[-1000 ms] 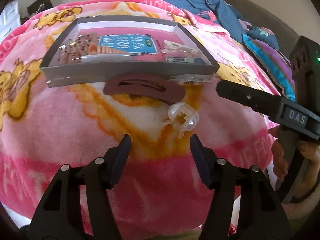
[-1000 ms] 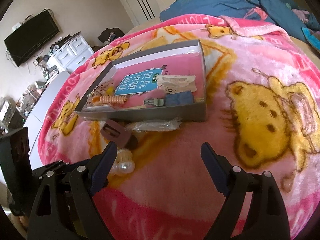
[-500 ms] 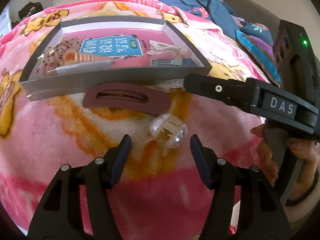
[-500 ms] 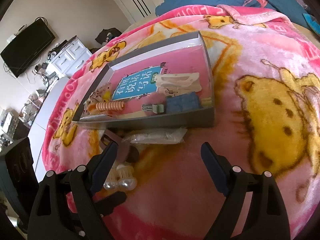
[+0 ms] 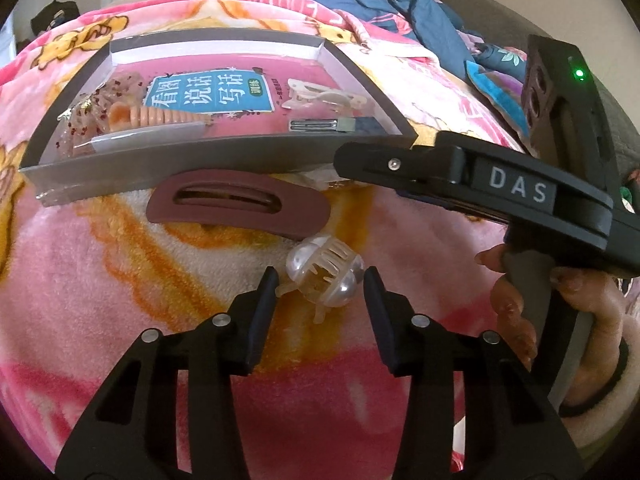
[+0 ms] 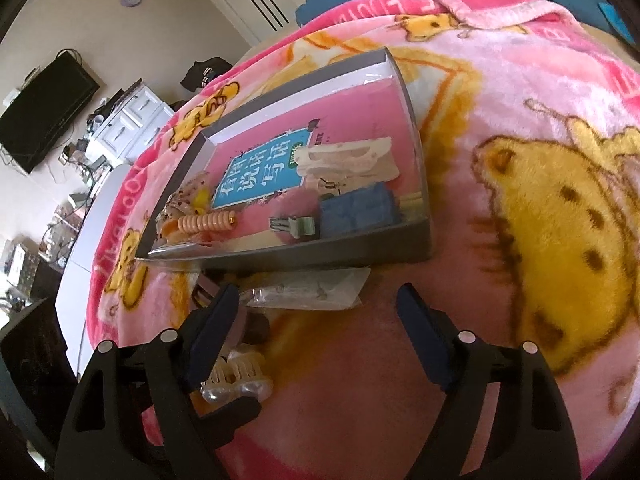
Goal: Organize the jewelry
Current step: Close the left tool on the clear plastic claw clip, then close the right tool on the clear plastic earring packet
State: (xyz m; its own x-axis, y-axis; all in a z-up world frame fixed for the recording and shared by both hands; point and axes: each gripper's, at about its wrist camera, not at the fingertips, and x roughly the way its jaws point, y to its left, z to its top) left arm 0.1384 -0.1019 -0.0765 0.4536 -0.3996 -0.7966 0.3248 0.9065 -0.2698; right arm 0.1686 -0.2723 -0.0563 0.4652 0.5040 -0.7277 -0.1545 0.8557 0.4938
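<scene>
Trouble, if it comes, will come from the pearl claw clip (image 5: 326, 276), which lies on the pink blanket (image 5: 100, 280) just in front of the maroon hair clip (image 5: 240, 206), outside the grey tray (image 5: 224, 158) where the other pieces already sit. My left gripper (image 5: 320, 288) has that clip between its jaws and is closing on it, yet I see a sliver of gap on each side, so I judge the pads are not pressing yet. The clip is round, glossy and lopsided with its teeth sticking out, so I expect it could roll or squirt forward out of the pinch, or catch a tooth in the plush pile as I lift. My right gripper (image 6: 320, 316) hangs over the clear plastic packet (image 6: 308, 294) by the tray's near wall, jaws wide but narrowing, holding nothing. That packet looks thin and slippery; I might scrape fabric instead of gripping it. Both tools are crowded together here, and bumping one against the other could knock the clip away
</scene>
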